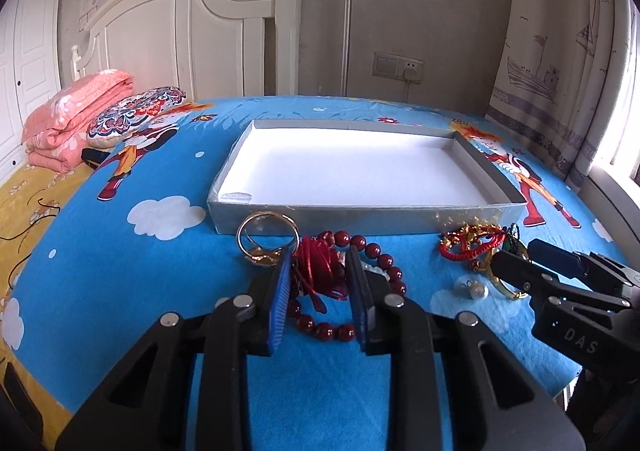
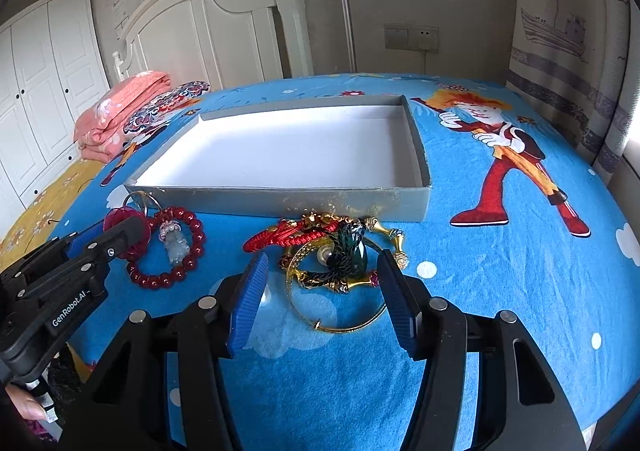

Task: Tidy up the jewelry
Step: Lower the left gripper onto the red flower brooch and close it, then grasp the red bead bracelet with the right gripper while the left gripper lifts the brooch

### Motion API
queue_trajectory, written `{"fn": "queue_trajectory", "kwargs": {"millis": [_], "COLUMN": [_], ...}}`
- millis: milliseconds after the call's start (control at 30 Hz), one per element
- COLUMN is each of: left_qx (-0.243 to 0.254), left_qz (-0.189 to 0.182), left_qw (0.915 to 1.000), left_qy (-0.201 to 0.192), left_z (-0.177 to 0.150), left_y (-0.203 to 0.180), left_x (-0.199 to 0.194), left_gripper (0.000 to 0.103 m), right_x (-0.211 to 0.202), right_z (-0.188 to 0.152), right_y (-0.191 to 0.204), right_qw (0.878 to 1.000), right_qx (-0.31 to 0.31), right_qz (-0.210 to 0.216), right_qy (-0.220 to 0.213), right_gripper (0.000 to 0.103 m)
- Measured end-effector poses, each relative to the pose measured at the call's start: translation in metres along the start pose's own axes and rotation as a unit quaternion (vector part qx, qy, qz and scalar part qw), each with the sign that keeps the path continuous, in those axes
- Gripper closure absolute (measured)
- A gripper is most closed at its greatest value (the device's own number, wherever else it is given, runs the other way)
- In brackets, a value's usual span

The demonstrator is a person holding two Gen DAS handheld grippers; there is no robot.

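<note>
Lower centre: left gripper (image 1: pixel 320 271) fingers were closed on a translucent red plastic ornament (image 1: pixel 320 269); right gripper (image 2: pixel 322 283) fingers were held open around a thin gold metal bangle (image 2: pixel 340 327).

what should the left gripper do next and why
Probably finish closing on the red ornament and lift it toward the box: the left gripper straddles it, whether its pads press yet is unclear, and the box behind holds no jewelry.

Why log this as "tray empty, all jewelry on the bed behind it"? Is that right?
Half right. The tray is empty, but the jewelry, such as the bead bracelet and gold bangle, lies in front of it, nearer the grippers. The right wrist view shows it.
</note>
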State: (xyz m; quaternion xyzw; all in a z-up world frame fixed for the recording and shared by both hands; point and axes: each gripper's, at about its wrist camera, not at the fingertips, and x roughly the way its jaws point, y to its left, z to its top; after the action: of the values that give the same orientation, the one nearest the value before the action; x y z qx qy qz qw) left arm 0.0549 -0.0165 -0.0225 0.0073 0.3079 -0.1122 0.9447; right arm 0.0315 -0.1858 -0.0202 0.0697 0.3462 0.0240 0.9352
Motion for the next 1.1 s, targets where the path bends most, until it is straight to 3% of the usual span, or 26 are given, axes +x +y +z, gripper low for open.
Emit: {"fn": "queue_trajectory", "kwargs": {"millis": [300, 467, 767, 1100], "left_qx": [-0.011, -0.006, -0.004, -0.014], "left_qz": [-0.012, 0.022, 0.090, 0.101], "left_qw": [0.9993, 0.9996, 0.9958, 0.9947], "left_qy": [-0.033, -0.018, 0.016, 0.016], "left_z": [0.006, -0.001, -0.016, -0.013], "left_y": [0.012, 0.016, 0.047, 0.087], "left_x": [-0.041, -0.039, -0.019, -0.015], "left_gripper": [0.077, 0.077, 0.076, 0.076], "right_x": [-0.008, 0.000, 0.013, 0.017], "right_z": [-0.002, -0.007, -0.005, -0.002], "right_y": [0.025, 0.048, 0.078, 0.127], "right_qw": [0.999, 0.998, 0.998, 0.996], "right_qx": [-0.020, -0.037, -0.037, -0.071], "right_qz": [0.031, 0.054, 0.053, 0.061], "right_qy": [-0.005, 0.012, 0.018, 0.007], "right_gripper": [0.048, 0.048, 0.048, 0.066]}}
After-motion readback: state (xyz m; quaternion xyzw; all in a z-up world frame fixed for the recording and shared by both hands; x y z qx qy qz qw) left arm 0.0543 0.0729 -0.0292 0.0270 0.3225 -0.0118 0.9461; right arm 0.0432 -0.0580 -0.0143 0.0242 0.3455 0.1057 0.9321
